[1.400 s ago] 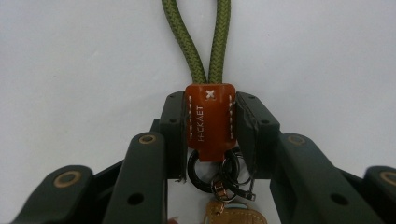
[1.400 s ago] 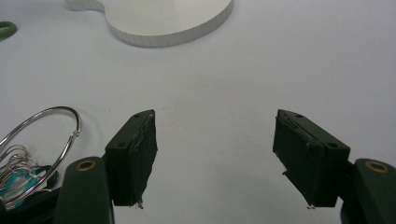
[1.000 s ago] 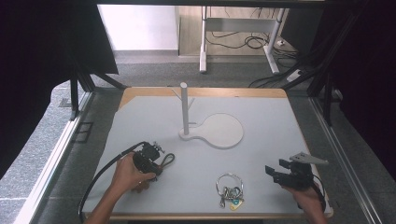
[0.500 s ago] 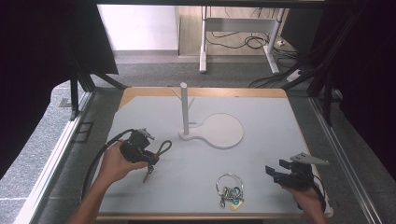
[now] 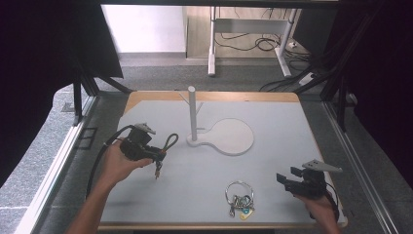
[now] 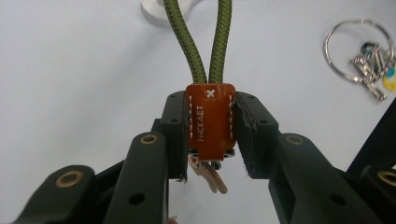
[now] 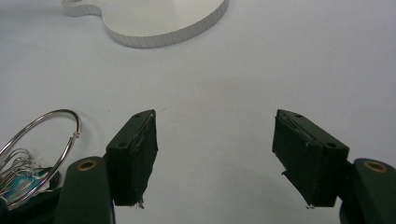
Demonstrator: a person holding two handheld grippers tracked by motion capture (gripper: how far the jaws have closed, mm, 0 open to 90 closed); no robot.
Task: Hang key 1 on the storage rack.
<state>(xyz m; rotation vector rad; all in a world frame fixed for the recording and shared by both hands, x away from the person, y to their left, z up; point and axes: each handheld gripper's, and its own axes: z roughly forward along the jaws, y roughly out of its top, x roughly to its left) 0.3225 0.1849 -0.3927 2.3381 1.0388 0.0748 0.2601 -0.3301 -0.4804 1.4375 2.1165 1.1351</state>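
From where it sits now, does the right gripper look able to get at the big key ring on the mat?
Probably yes. The right gripper is open and holds nothing, and the key ring lies just beside it on the white mat with nothing between them. The left gripper, clamped on the green cord keychain, is well away.

The cord (image 6: pixel 212 39) is olive green with a braided weave. Its tab (image 6: pixel 210 119) is reddish brown with white stitching, a white cross and pale lettering. The stand (image 5: pixel 221 137) is white on a pale grey mat (image 5: pixel 292 141). The ring (image 5: pixel 239 191) is silvery, with a yellow-and-teal tag.
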